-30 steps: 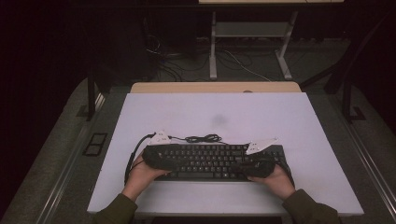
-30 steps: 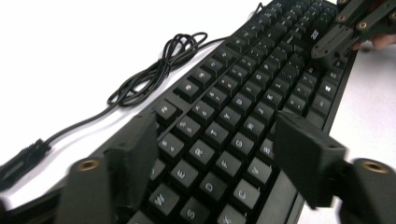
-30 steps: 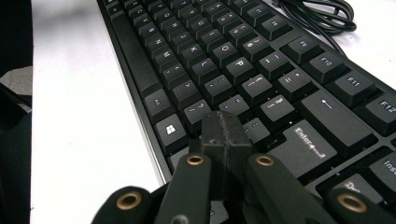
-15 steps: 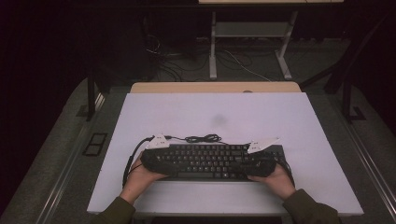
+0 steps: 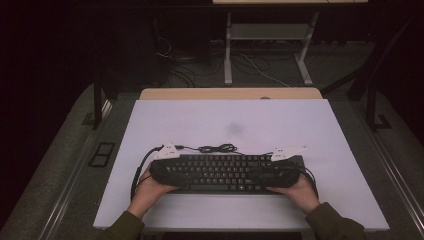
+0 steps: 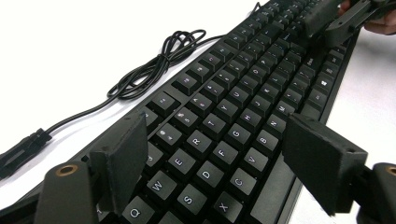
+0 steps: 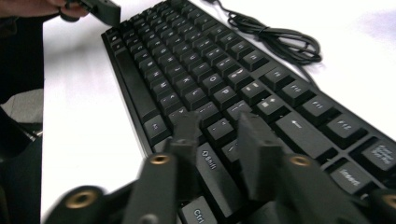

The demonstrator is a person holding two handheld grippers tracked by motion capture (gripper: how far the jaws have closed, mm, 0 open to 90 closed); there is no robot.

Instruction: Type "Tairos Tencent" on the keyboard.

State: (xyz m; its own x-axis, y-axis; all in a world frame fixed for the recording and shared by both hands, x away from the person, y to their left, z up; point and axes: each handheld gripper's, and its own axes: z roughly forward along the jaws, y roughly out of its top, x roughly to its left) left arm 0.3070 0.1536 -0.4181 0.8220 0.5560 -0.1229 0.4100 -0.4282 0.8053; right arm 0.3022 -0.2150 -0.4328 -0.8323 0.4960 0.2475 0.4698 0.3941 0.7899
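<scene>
A: What took up the most room?

B: The counter (image 5: 320,130). Its white top lay bare from the far edge almost down to the middle, and wide bare strips ran along the left and right edges.

A: And the keyboard?

B: The keyboard (image 5: 225,172) lay flat across the near half, long side parallel to the front edge, with a bare band of counter between it and that edge. Its left end sat well in from the left edge, its right end well in from the right.

A: Anything crowding it behind?

B: The cable (image 5: 217,148) lay bunched in a loose coil just beyond the keyboard's far edge, near the middle. The left gripper view showed that coil on the white top beside the number row.

A: How did the left gripper stand?

B: The left gripper (image 6: 217,161) hovered over the keyboard's left end, jaws wide apart above the letter keys, pads clear of them, nothing clamped.

A: The right one?

B: The right gripper (image 7: 217,149) was at the right end, over the Shift and Ctrl keys. Its jaws had just been opening, stood a little apart, and only keys showed in the gap. Whether the tips touched the keys, I couldn't tell.
</scene>
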